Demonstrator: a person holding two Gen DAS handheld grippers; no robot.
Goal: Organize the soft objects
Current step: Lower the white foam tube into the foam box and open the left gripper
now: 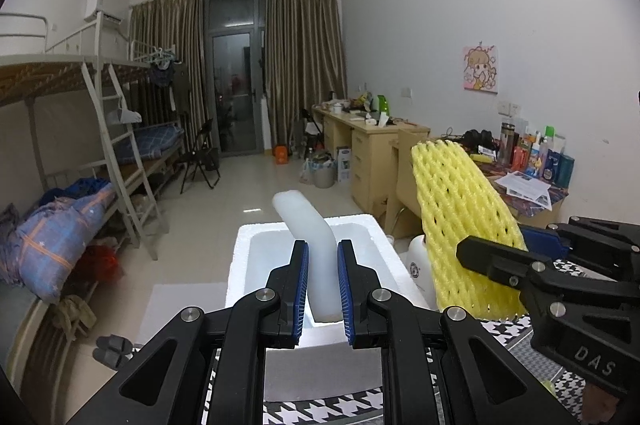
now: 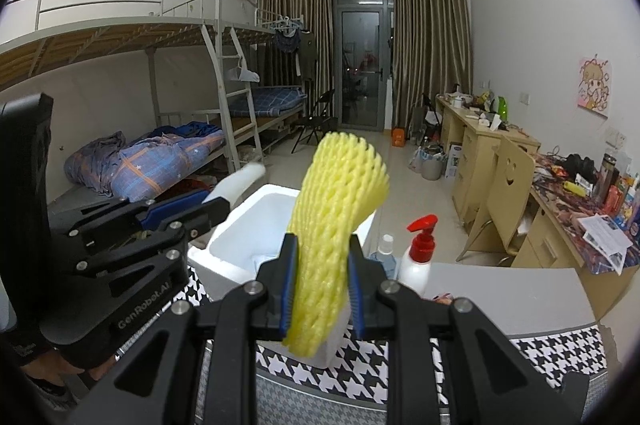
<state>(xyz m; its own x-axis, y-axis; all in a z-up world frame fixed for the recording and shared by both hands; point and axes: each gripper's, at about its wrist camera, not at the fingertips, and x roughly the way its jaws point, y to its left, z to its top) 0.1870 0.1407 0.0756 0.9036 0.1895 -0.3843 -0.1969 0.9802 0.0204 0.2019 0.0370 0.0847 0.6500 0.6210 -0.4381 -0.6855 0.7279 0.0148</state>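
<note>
My left gripper (image 1: 323, 289) is shut on a white foam strip (image 1: 310, 225) that curves up and away over an open white foam box (image 1: 242, 265). Beside it on the right, my right gripper (image 2: 322, 289) is shut on a yellow foam net sleeve (image 2: 340, 201), which stands upright above the same box (image 2: 228, 245). In the left wrist view the yellow sleeve (image 1: 460, 221) rises at the right with the right gripper's black fingers (image 1: 492, 261) clamped on its lower part. In the right wrist view the left gripper (image 2: 216, 203) shows at the left with the white strip (image 2: 244, 179) poking out.
The box sits on a black-and-white houndstooth cloth (image 2: 560, 349). A white pump bottle with a red top (image 2: 418, 253) and a clear bottle (image 2: 386, 253) stand right of the box. Bunk beds (image 2: 160, 145) line the left wall, desks (image 2: 480, 145) and a chair (image 2: 508, 193) the right.
</note>
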